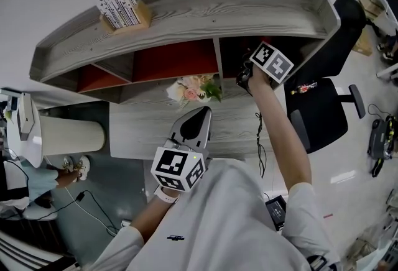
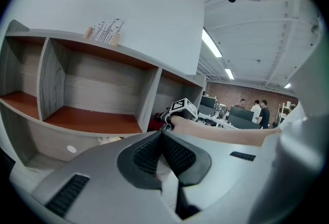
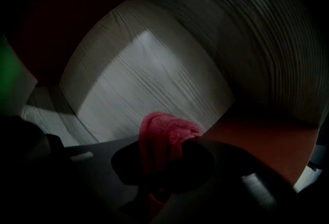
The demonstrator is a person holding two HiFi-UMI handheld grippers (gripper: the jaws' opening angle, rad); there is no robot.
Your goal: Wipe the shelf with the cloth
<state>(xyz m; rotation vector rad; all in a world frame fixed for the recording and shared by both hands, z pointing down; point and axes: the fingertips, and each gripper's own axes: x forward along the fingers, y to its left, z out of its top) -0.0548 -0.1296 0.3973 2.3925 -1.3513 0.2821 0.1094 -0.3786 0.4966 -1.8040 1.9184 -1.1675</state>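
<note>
The person is reaching the right gripper (image 1: 249, 74) into the dark rightmost compartment of the grey wood-grain shelf (image 1: 186, 9), just right of centre in the head view, with the arm stretching up from the lower right. In the right gripper view, the jaws of that gripper (image 3: 164, 152) are clamping a bunched pink-red cloth (image 3: 167, 133), which is bulging out above the pads at lower centre. The cloth is sitting inside the compartment, in front of its pale grained back panel; whether it is touching a surface I cannot tell.

The left gripper (image 1: 199, 115) is hanging back over the desk (image 1: 140, 133), low in the middle of the head view. In its own view the left gripper's (image 2: 163, 138) jaws are pressing together with nothing between them.

A bunch of flowers (image 1: 196, 89) is lying on the desk under the shelf, and a card holder (image 1: 124, 5) is standing on the shelf top at upper left. A black office chair (image 1: 329, 99) is standing at the right.
</note>
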